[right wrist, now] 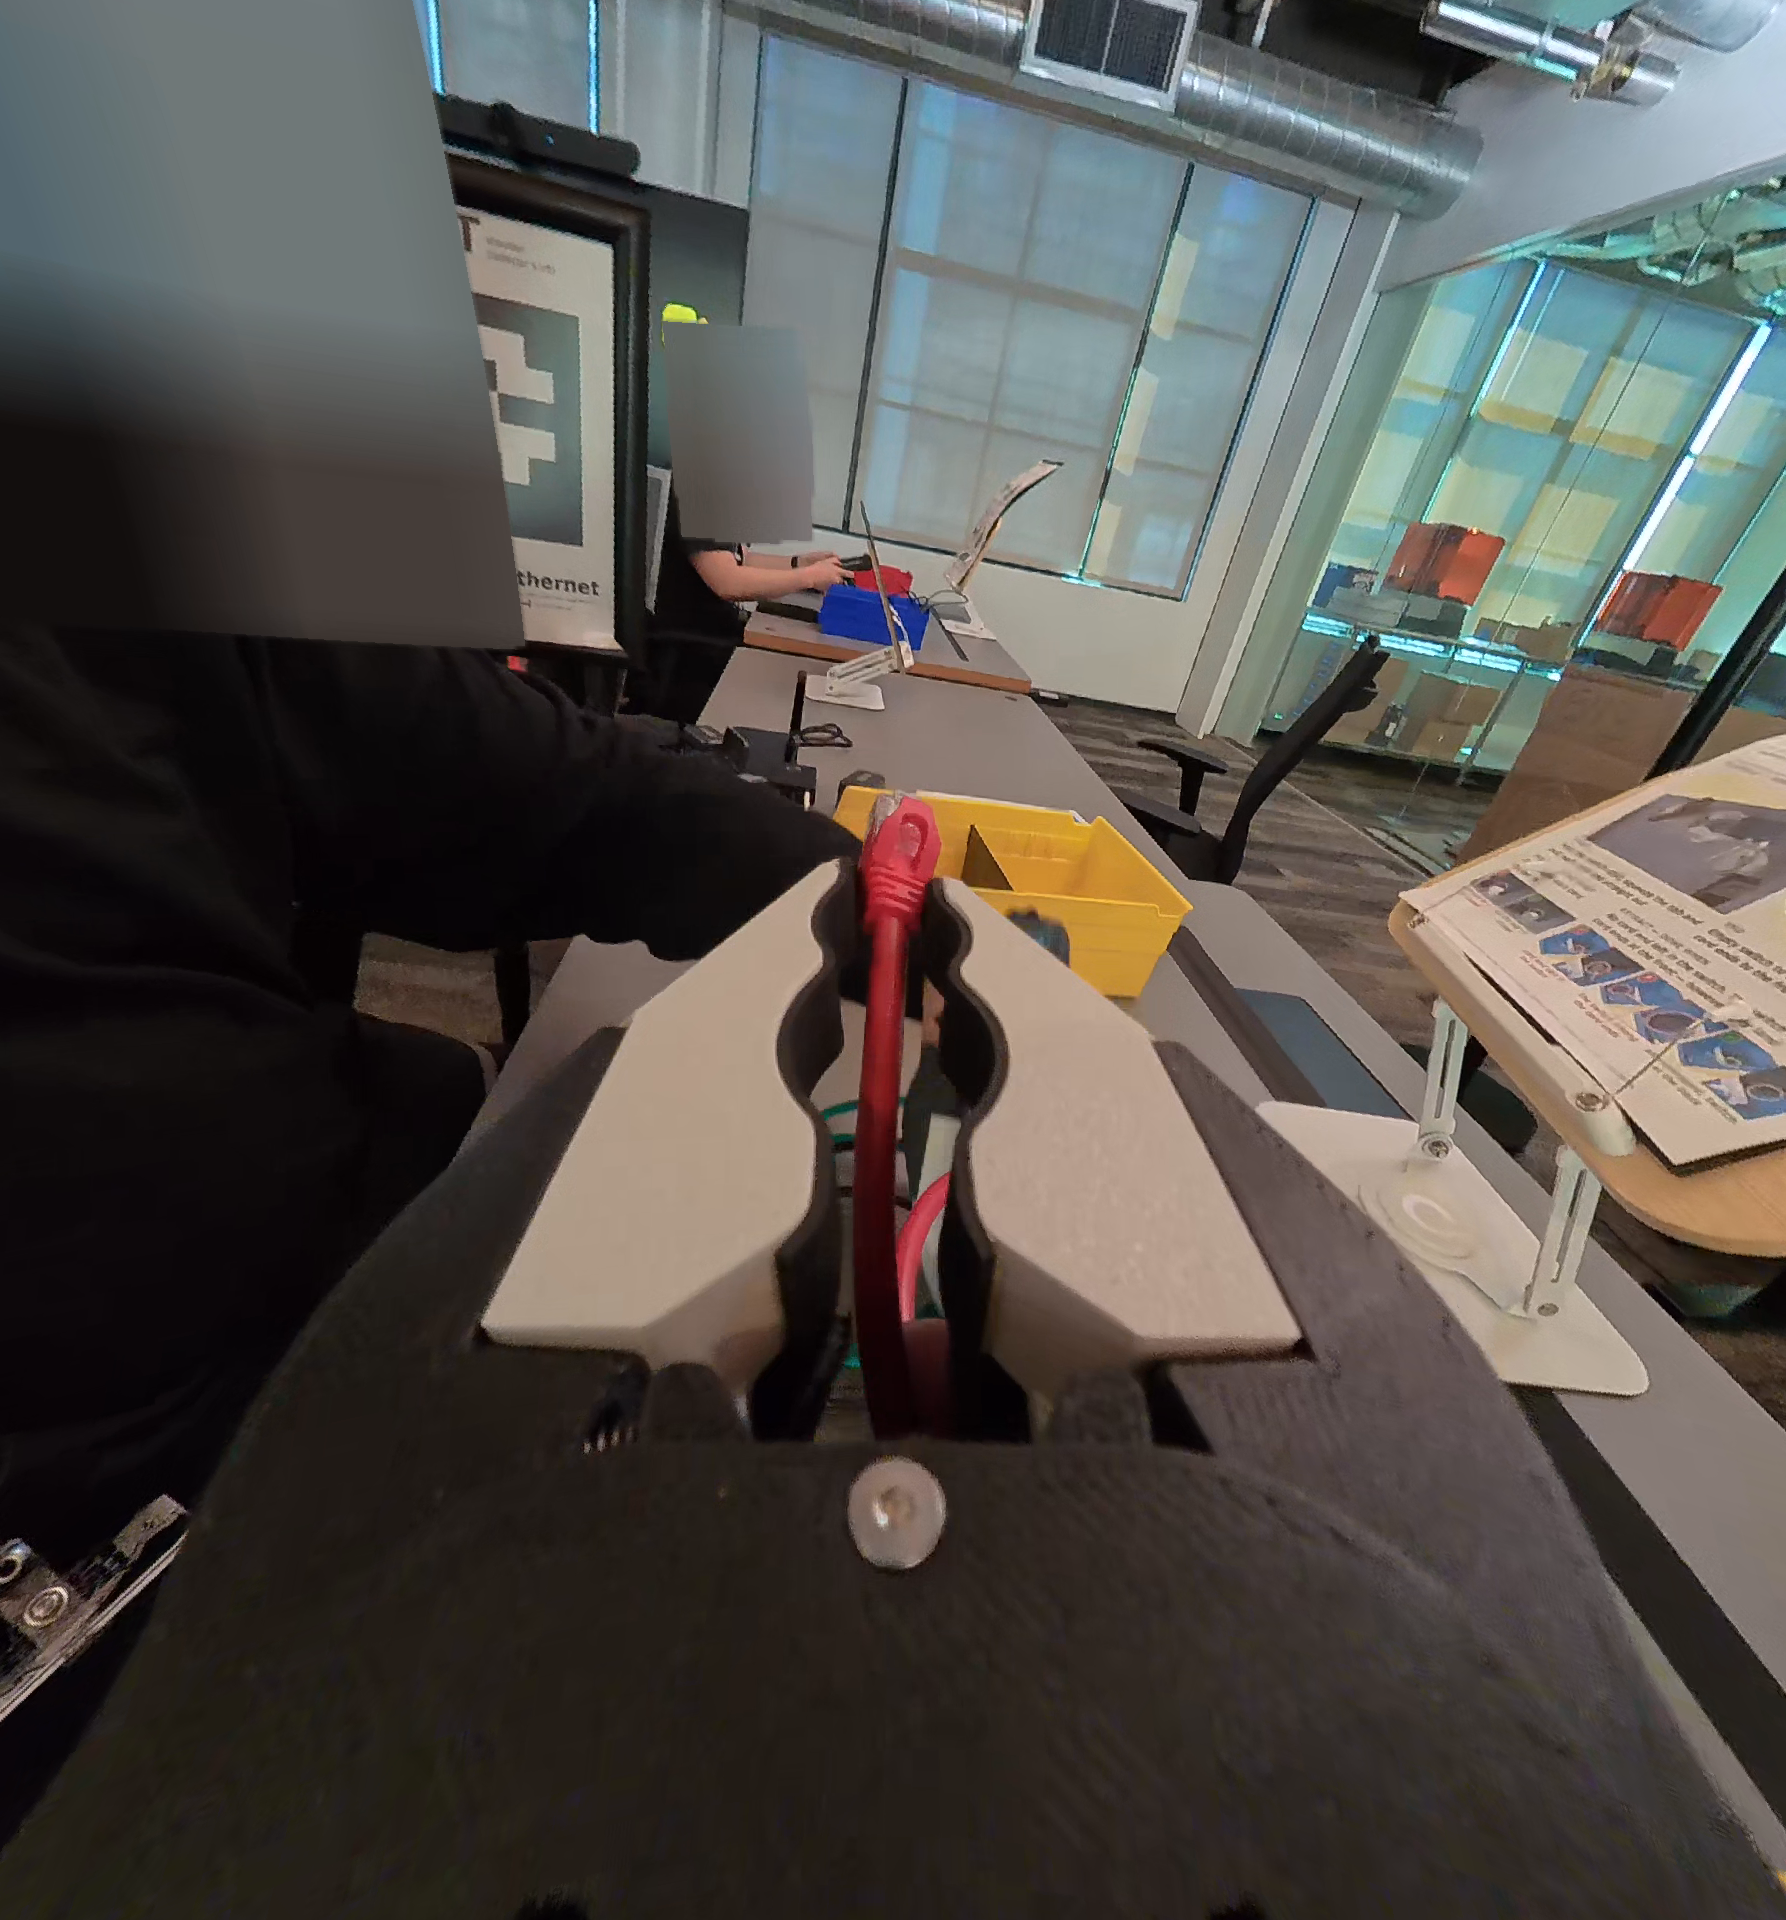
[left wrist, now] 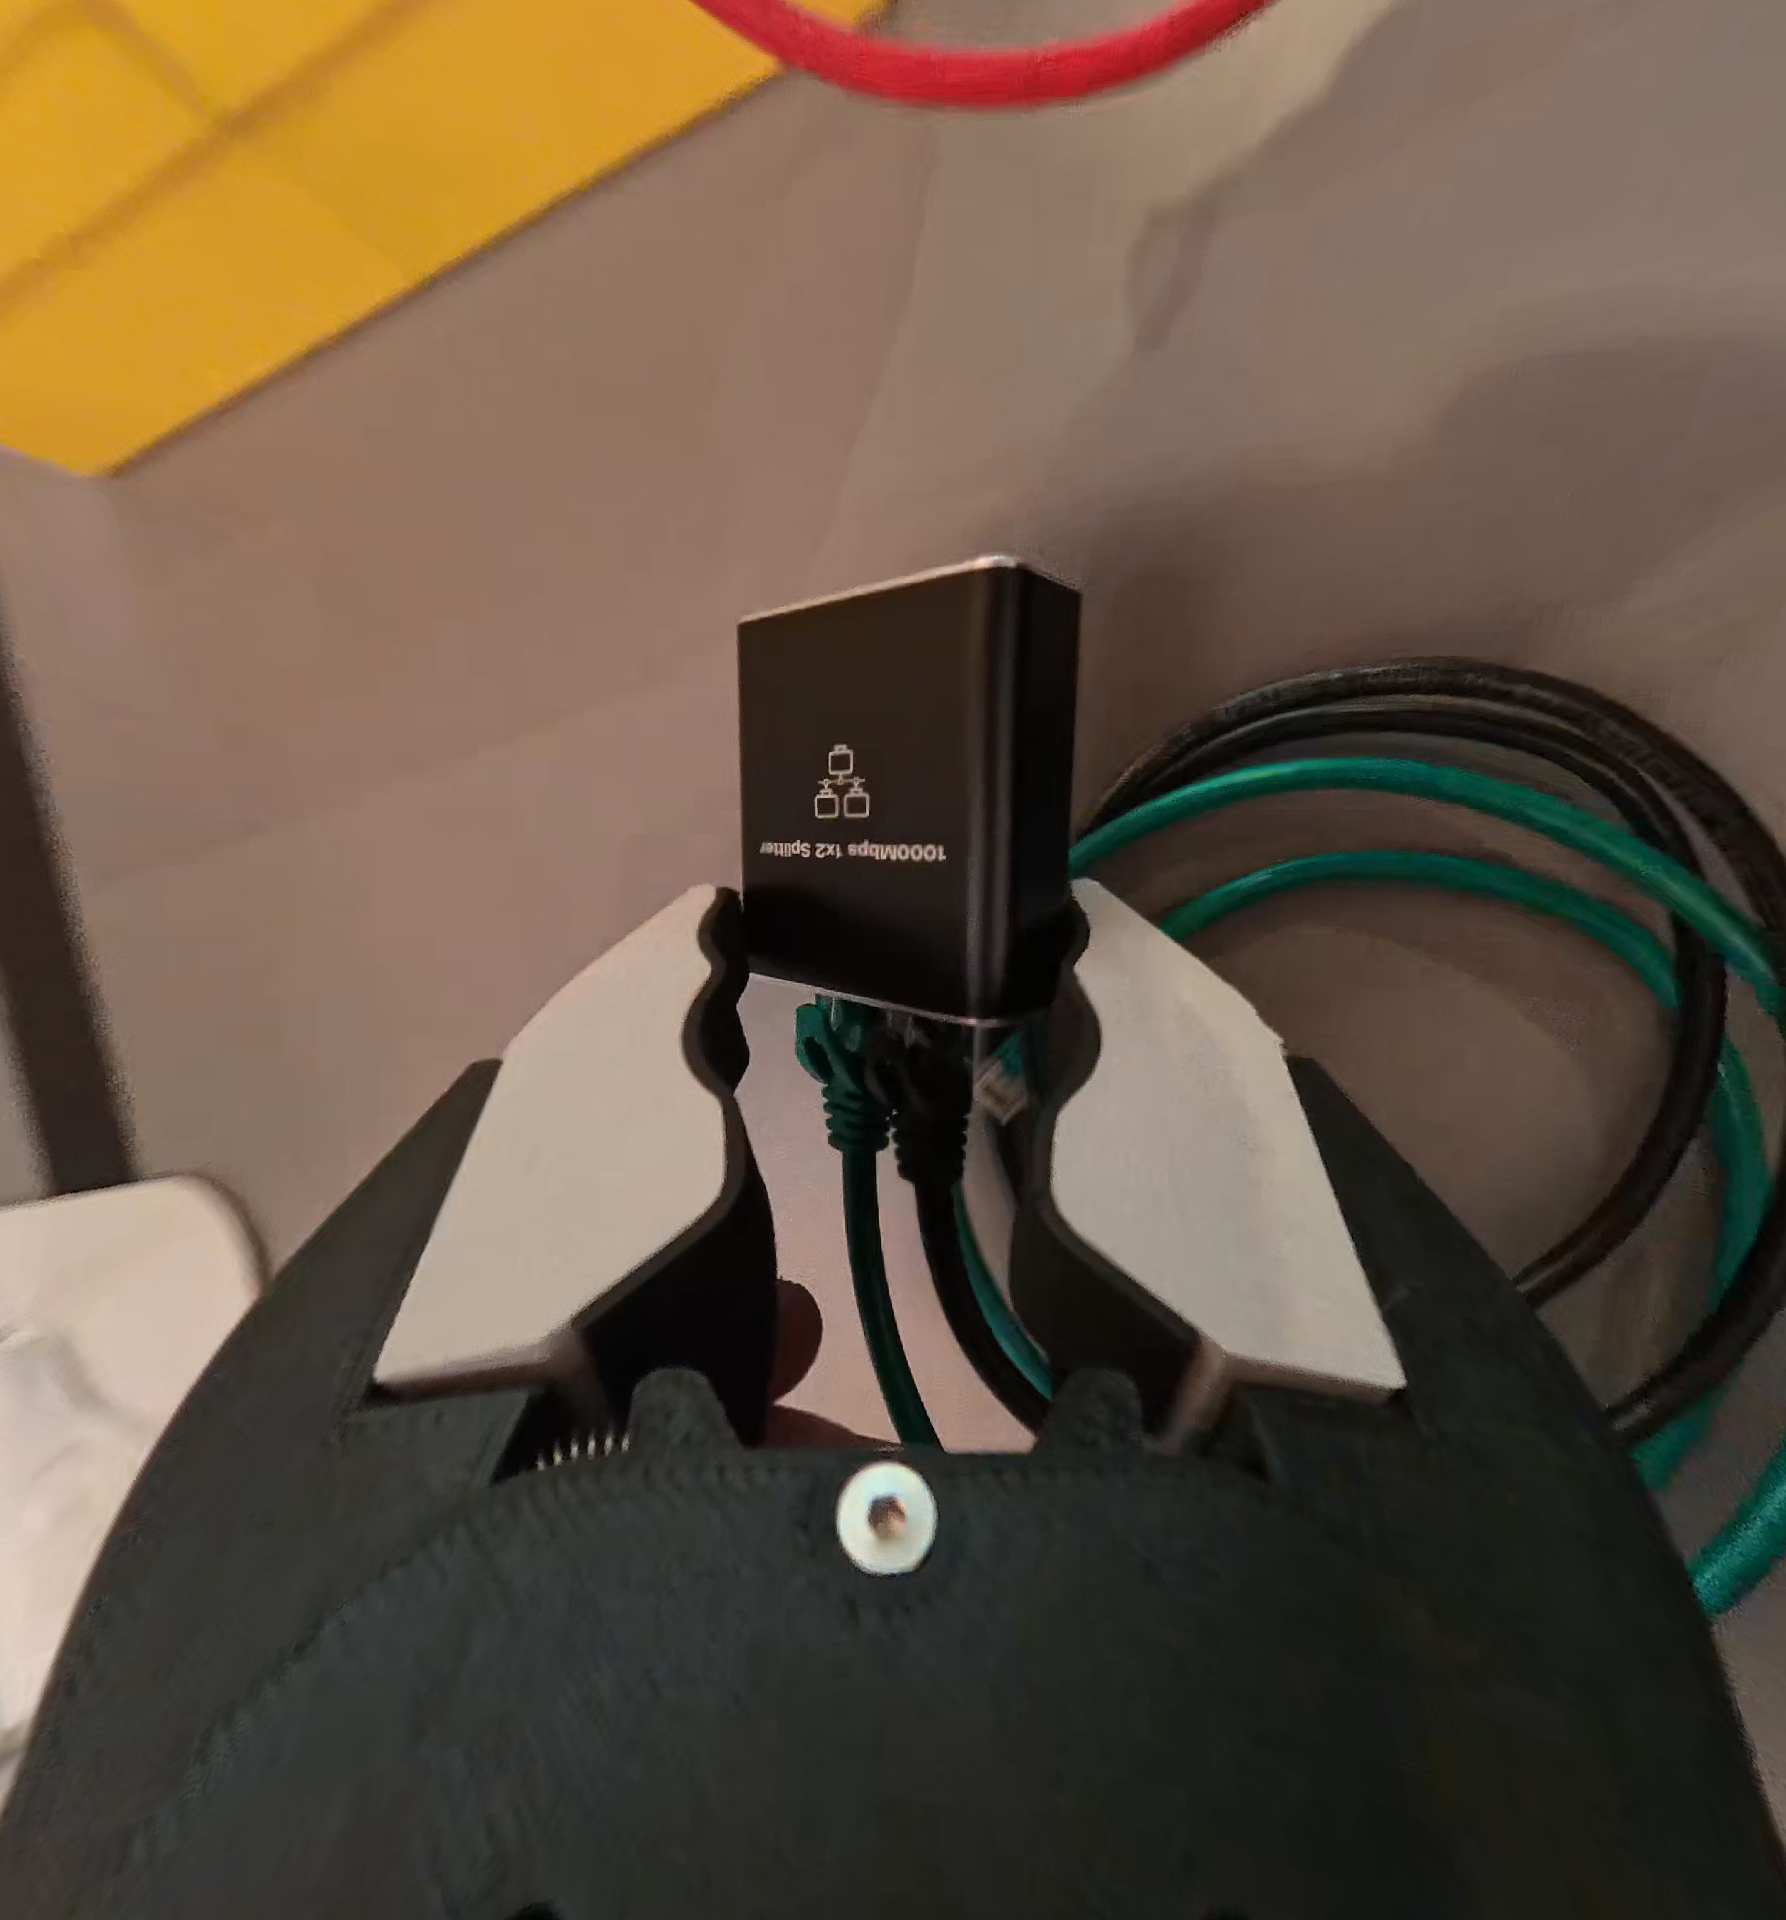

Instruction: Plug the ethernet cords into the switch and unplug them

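Observation:
In the left wrist view my left gripper (left wrist: 894, 940) is shut on the near end of a small black switch box (left wrist: 889, 790) and holds it above the grey table (left wrist: 453, 675). A green cord (left wrist: 847, 1101) and a black cord (left wrist: 925, 1112) are plugged into the box's near face and run back between the fingers. Their slack lies coiled on the right (left wrist: 1595, 935). In the right wrist view my right gripper (right wrist: 894, 904) is shut on a red ethernet cord (right wrist: 884, 1091) just behind its plug (right wrist: 899, 836), which points up and away. The red cord also arcs across the top of the left wrist view (left wrist: 972, 73).
A yellow bin (right wrist: 1076, 894) stands on the long grey table beyond the right gripper, and shows in the left wrist view (left wrist: 193, 208). A tilted wooden stand with a printed sheet (right wrist: 1647, 987) is at the right. A person's dark sleeve (right wrist: 453, 810) is at the left. Another person sits farther back. The tips of one gripper are about 30 centimeters away from the tips of the other.

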